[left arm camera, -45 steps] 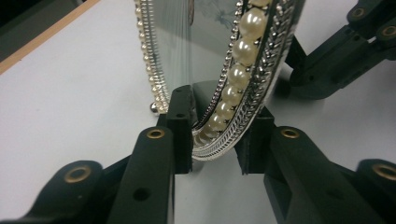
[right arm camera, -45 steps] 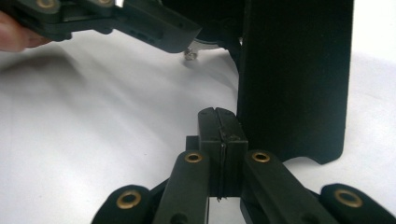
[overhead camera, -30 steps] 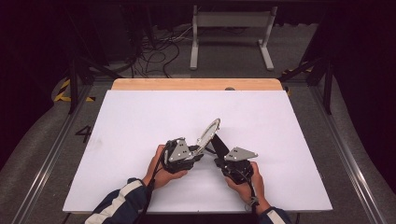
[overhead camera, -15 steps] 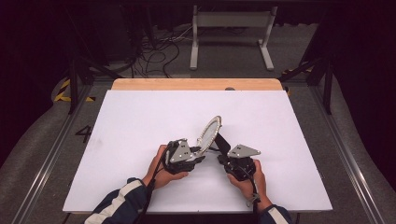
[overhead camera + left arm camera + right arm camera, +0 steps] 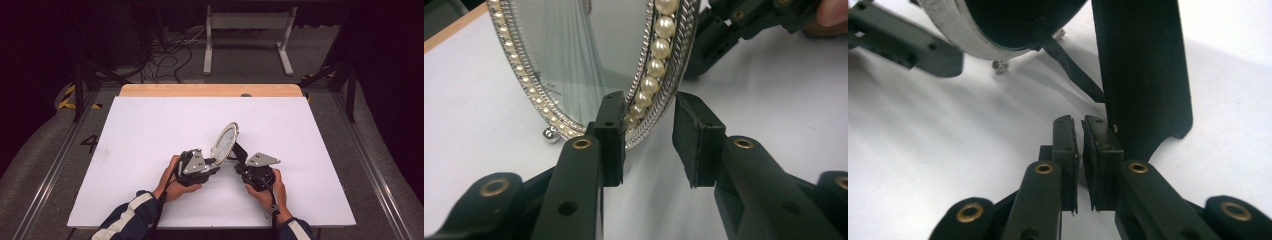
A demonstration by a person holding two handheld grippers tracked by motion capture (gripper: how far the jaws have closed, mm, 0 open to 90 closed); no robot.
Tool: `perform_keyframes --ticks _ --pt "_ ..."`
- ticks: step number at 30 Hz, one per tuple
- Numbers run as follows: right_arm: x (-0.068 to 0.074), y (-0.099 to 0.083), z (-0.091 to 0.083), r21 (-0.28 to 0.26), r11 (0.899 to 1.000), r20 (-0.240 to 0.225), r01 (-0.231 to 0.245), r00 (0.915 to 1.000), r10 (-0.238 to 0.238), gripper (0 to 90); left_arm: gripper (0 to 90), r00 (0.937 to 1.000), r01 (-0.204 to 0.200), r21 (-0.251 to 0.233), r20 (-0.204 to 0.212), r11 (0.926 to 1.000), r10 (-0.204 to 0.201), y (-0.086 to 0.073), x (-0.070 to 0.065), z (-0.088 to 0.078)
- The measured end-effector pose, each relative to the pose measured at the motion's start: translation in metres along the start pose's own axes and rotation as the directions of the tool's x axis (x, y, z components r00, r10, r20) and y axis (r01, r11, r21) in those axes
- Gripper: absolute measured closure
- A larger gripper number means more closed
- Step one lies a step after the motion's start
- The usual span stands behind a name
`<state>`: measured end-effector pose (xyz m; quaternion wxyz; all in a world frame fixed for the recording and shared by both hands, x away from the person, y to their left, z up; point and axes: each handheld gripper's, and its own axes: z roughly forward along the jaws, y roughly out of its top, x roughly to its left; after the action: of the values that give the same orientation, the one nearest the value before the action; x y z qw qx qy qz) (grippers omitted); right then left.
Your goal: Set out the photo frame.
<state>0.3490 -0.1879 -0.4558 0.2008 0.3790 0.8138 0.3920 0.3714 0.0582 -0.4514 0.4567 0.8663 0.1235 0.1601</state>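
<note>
Worktop (image 5: pixel 150 130): flat, matte white sheet over a pale wooden board. Oval mirror (image 5: pixel 225 140) stands tilted just past centre, toward 5 o'clock; silvery rope-textured frame, row of round pearl beads, black back with a flat black stand (image 5: pixel 1143 75). Left gripper (image 5: pixel 649 135) at the mirror's 7 o'clock: fingers part-open, straddling the lower rim, one pad touching the frame, the other apart. Right gripper (image 5: pixel 1080 150) at 5 o'clock: fingers have just been opening to a narrow slit, holding nothing, beside the stand.

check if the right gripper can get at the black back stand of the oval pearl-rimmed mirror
Probably yes: the right gripper sits right at the black back stand of the oval pearl-rimmed mirror, jaws nearly together, just opening, nothing between them or in the way.
</note>
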Motion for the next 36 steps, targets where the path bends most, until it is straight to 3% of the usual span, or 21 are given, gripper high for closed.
perform_keyframes --ticks 15,21,25,30,33,36 --pt "-0.015 0.000 0.006 -0.007 0.999 0.027 -0.042 0.9987 0.042 82.1 55.7 0.9998 -0.010 0.002 -0.016 0.9999 0.010 0.001 0.001 -0.011" --pt "-0.010 0.002 0.000 -0.042 0.999 -0.011 -0.027 0.9996 0.027 73.8 46.0 0.9984 0.024 0.026 -0.052 0.9994 -0.023 -0.006 0.001 -0.025" --pt "-0.005 0.008 -0.007 -0.082 0.997 -0.058 -0.013 0.9983 0.008 65.6 39.1 0.9975 0.017 0.060 -0.070 0.9980 -0.013 -0.014 0.000 -0.036" --pt "0.006 0.009 -0.007 -0.079 0.997 -0.083 -0.008 0.9965 0.002 56.4 27.4 0.9948 0.038 0.090 -0.097 0.9952 -0.030 -0.025 -0.001 -0.051" --pt "0.013 0.012 -0.006 -0.097 0.995 -0.095 -0.029 0.9953 0.020 48.9 20.7 0.9904 0.057 0.115 -0.132 0.9918 -0.042 -0.031 -0.001 -0.057" --pt "0.017 0.014 -0.002 -0.120 0.990 -0.122 -0.075 0.9906 0.060 42.3 15.3 0.9826 0.108 0.125 -0.164 0.9862 -0.087 -0.042 -0.003 -0.067"
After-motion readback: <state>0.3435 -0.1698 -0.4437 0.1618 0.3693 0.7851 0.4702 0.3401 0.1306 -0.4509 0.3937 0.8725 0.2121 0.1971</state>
